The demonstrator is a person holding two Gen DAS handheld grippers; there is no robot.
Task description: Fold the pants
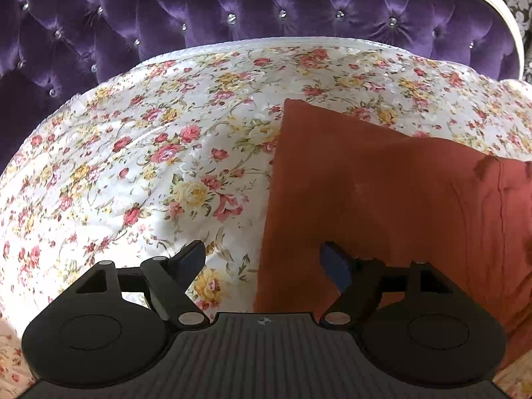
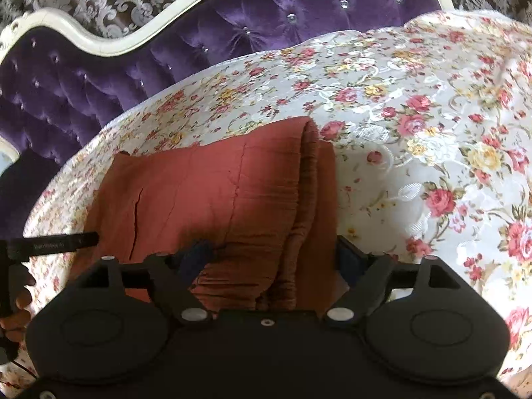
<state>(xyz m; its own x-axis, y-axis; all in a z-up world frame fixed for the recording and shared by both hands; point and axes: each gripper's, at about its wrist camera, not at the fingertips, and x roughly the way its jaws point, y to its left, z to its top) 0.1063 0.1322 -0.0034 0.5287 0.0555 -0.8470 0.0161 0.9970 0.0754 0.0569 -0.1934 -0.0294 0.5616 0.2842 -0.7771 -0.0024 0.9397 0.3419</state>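
Both sets of fingers stand wide apart with nothing pinched between them. On the left gripper one finger hangs over the floral bedspread and the other over the rust-red pants, so the garment's left edge runs up between them, untouched. The right gripper is spread as wide, straddling the gathered, ribbed band of the pants near their right edge; its pads sit just above or at the cloth, and whether they brush it cannot be told.

Beyond the fingers the pants lie on the bed as a flattish folded rectangle, layers stacked, the thick rolled band running away from the camera. In the right wrist view, a hand holds the other tool at the far left.

The fabric looks soft, light and limp, with faint creases; it should drape and sag rather than hold shape, and layers may slide on each other. A sound hold would probably be at the two near corners or along the thick band, catching every layer.

Farther off, the bedspread runs up to a tufted purple headboard with a cream frame.
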